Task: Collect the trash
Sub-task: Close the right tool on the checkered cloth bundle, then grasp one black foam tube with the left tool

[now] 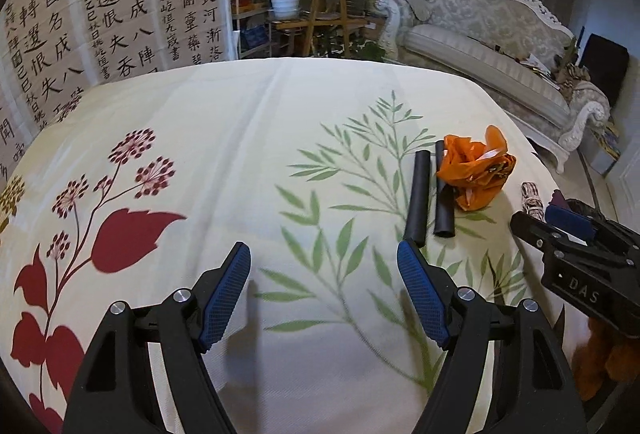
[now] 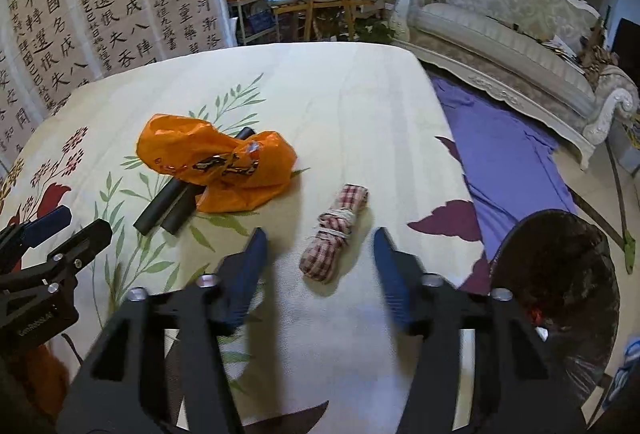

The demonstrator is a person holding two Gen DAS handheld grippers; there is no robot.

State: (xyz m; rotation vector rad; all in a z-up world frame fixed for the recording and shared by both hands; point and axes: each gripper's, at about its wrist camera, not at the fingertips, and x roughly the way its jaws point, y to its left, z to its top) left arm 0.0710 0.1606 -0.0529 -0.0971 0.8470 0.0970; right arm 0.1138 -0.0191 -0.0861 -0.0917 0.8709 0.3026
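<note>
Now both claws hang over a worktop [image 1: 224, 138] covered with a cream cloth printed with red flowers and green leaves. The left claw [image 1: 324, 274] is released, its blue pads spread wide with only bare cloth between them. Seen from its own camera, the trash lies up at one to two o'clock: a crumpled orange plastic bag [image 1: 476, 170] and, touching its left edge, two black tubes [image 1: 418, 194] lying side by side. The right claw [image 2: 320, 258] is released too, jaws parted and gripping nothing. Straight ahead of it at twelve o'clock, between the pad tips but not touched by them, lies a rolled checked cloth bundle [image 2: 334, 234] tied with pale string. From the right camera the orange bag sits at eleven o'clock, with the tubes poking out from under its near-left side. A black-lined bin [image 2: 560, 274] stands at three to four o'clock, just off the worktop's edge. A purple sheet [image 2: 500, 146] lies on the floor between the worktop and a pale carved sofa [image 2: 500, 26].
</note>
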